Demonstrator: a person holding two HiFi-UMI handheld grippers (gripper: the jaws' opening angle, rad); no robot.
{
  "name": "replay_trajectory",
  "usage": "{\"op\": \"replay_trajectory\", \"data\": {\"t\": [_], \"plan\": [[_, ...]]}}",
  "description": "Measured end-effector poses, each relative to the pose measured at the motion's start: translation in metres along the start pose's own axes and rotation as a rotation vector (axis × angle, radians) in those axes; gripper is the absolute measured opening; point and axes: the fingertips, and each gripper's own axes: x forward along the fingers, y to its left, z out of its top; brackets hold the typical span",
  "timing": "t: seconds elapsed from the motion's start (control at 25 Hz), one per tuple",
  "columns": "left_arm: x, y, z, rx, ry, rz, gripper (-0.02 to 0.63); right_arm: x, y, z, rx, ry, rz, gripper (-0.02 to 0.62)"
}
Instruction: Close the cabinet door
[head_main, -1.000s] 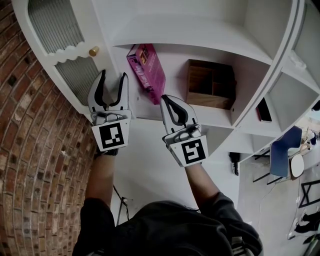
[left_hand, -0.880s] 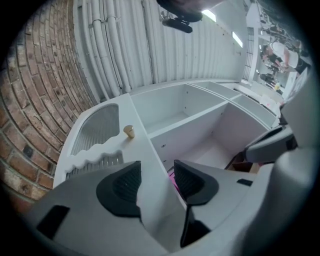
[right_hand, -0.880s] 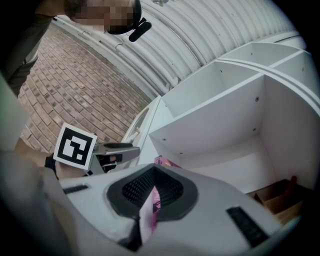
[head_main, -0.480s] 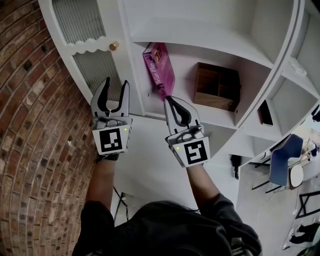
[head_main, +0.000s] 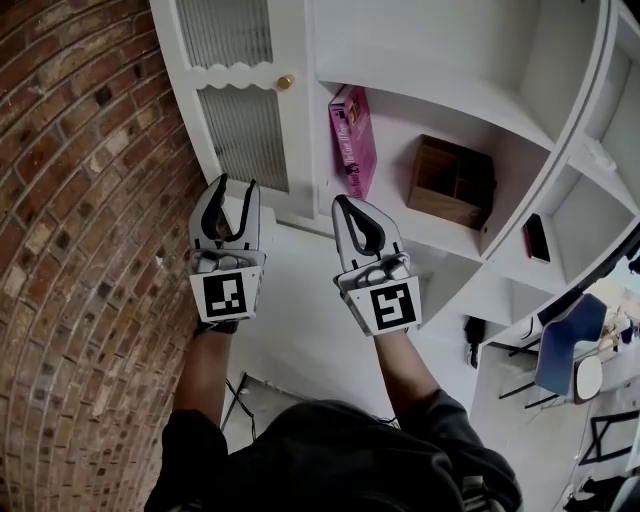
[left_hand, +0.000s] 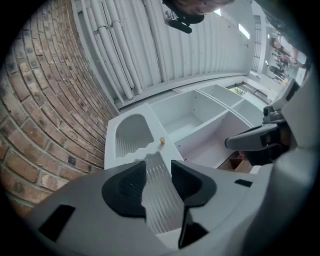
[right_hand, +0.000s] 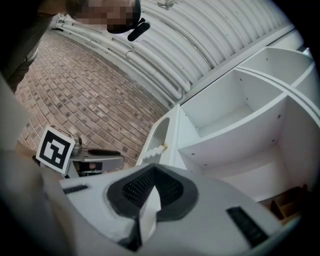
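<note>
Now the left gripper (head_main: 236, 183), jaws half apart and closing on nothing, hangs under the open door (head_main: 243, 125), upper left; right gripper (head_main: 345, 201) pinched together, empty. Next, likely push it rightward.

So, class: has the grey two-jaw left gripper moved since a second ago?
Yes. In the head view the left gripper moved left, away from the pink rectangular box, toward the red brick wall. Its jaws are closing, empty.
</note>
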Motion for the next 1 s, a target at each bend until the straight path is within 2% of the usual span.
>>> {"op": "replay_trajectory", "data": {"t": [0.24, 0.44, 0.6, 1.0], "plan": [[-0.040, 0.019, 0.007, 0.002, 0.019, 0.040, 0.116, -0.002, 0.018, 0.010, -0.004, -0.005, 0.021, 0.001], [-0.071, 0.036, 0.005, 0.017, 0.053, 0.084, 0.054, -0.005, 0.031, 0.017, -0.009, -0.008, 0.031, 0.001], [-0.089, 0.042, 0.012, 0.015, 0.043, 0.094, 0.002, -0.008, 0.039, 0.021, -0.011, -0.011, 0.033, 0.000], [-0.117, 0.053, 0.013, 0.008, 0.066, 0.115, 0.002, -0.015, 0.057, 0.033, -0.018, -0.018, 0.052, 0.000]]}}
